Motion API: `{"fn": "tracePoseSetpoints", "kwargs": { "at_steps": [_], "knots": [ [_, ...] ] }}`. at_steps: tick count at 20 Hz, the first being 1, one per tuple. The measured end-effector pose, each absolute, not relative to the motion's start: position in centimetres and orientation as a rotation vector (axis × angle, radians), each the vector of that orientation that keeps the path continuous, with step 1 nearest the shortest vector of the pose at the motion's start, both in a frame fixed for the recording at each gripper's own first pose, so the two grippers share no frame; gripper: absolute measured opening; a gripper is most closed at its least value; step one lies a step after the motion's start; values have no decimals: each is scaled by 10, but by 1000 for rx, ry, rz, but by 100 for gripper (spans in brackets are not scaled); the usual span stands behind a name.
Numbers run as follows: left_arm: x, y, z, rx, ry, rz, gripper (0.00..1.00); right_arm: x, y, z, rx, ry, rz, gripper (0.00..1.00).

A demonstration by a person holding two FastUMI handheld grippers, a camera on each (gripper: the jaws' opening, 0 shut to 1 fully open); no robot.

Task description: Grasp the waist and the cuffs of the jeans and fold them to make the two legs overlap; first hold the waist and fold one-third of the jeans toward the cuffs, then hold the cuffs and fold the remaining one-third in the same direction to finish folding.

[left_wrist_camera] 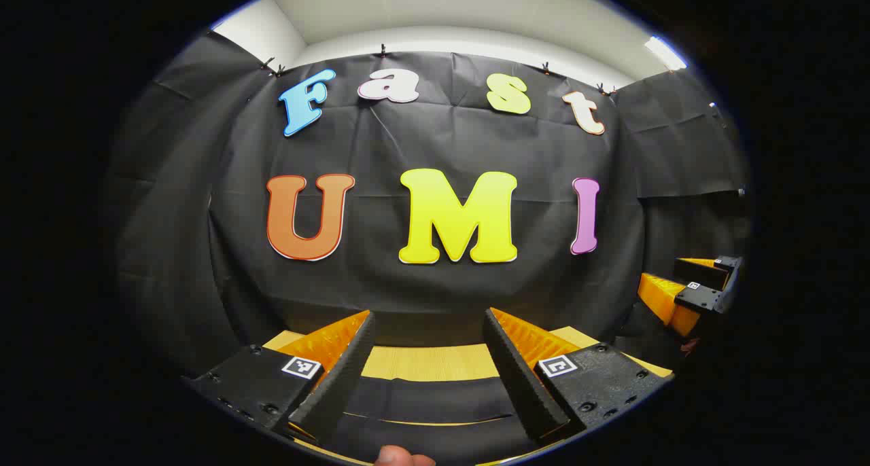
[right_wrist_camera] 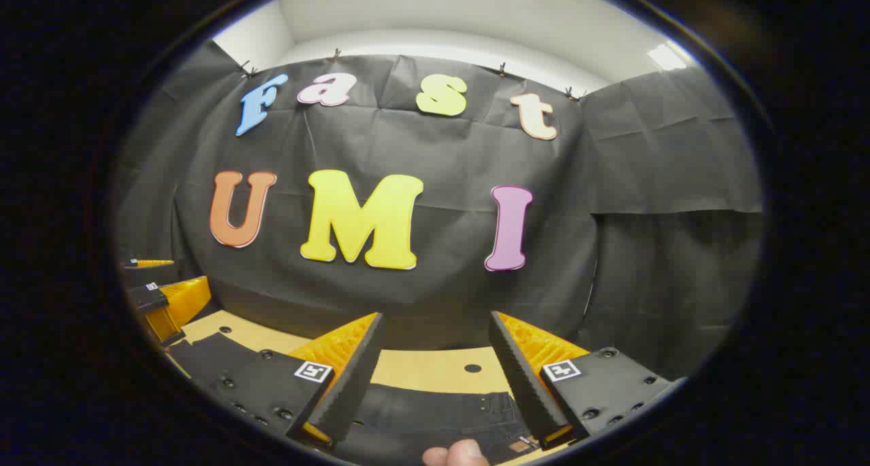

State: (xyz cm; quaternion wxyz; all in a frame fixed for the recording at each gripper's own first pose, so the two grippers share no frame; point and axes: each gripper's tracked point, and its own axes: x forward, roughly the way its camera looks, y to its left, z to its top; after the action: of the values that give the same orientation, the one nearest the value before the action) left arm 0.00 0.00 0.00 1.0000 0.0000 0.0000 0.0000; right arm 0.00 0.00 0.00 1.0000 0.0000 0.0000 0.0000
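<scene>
jeans [right_wrist_camera: 435, 411] flat on table [right_wrist_camera: 435, 371], below both grippers | left gripper [left_wrist_camera: 428, 364] wide, empty | right gripper [right_wrist_camera: 435, 367] wide, empty, above waist [right_wrist_camera: 499, 403] | denim likely soft, heavyish | pinch waistband edge and cuffs

Each gripper, the left gripper [left_wrist_camera: 429, 367] and the right gripper [right_wrist_camera: 435, 371], is showing two wedge-shaped fingers with ribbed inner faces, mounted on dark textured blocks that are carrying round screws and a small square black-and-white marker, with a bare fingertip [right_wrist_camera: 457, 454] peeking just below the fingers.
</scene>
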Motion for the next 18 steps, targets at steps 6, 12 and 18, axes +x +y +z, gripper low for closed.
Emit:
{"fn": "tracePoseSetpoints", "kwargs": {
  "at_steps": [6, 12, 18],
  "knots": [
    [6, -4, -9, 3, 27, 26, 100, 13, -13, -7, 6, 14, 5, 94],
    [6, -17, -12, 8, 46, 56, 100, 22, -31, -10, 0, 7, 46, 96],
    [-4, 17, -57, -108, 182, 209, 100, 45, -59, -47, 27, 95, 108, 94]
  ]
}}
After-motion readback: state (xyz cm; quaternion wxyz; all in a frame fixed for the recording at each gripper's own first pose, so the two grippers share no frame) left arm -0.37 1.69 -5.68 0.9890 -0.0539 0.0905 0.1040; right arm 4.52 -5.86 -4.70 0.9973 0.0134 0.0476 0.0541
